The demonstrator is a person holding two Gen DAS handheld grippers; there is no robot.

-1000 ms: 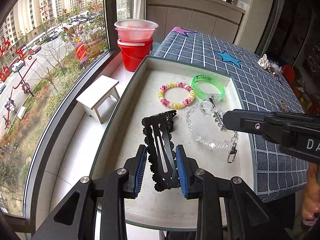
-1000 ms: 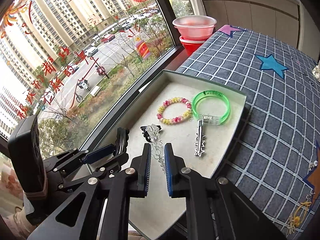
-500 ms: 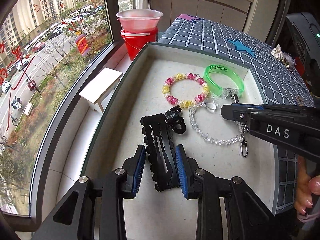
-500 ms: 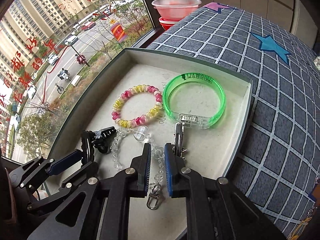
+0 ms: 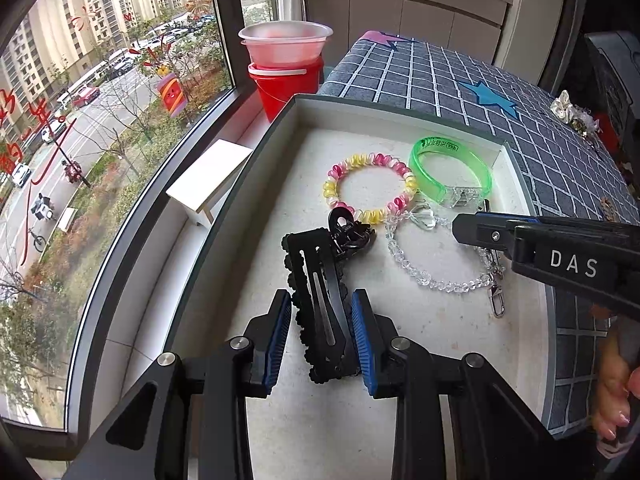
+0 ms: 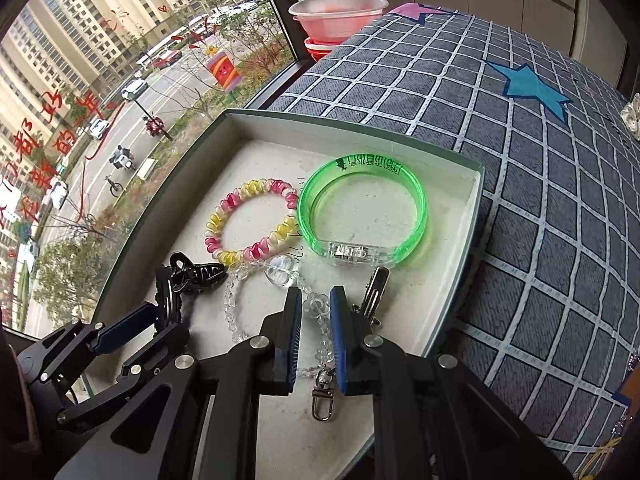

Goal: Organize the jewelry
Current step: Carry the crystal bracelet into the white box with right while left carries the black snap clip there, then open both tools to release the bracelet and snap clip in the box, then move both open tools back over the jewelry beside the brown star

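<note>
A shallow grey tray (image 5: 256, 152) (image 6: 476, 184) holds a green bangle (image 5: 440, 145) (image 6: 372, 160) and a pink-and-yellow spiral bracelet (image 5: 362, 159) (image 6: 256, 188). My left gripper (image 5: 320, 296) (image 6: 152, 320) is shut on a black scalloped hair clip (image 5: 320, 272) with a small black claw clip at its far end, low over the tray's left side. A clear crystal bead chain (image 5: 424, 278) (image 6: 280, 270) lies on the tray floor. My right gripper (image 6: 316, 292) (image 5: 468, 226) straddles it, its jaws opening, with small gaps beside the beads. A silver clip (image 6: 376, 292) lies just right of it.
The tray rests on a blue checked cloth (image 5: 460, 80) with star patches. A red bucket with a clear bowl (image 5: 286, 80) stands beyond it by the window. A white stool (image 5: 212, 172) sits left of the tray. More jewellery (image 5: 572, 114) lies far right. A hand (image 5: 616, 384) shows at right.
Both grippers have come down closer to the tray. The crystal chain, which hung from the right gripper's pads, now lies on the tray floor, and those pads stand slightly wider.
</note>
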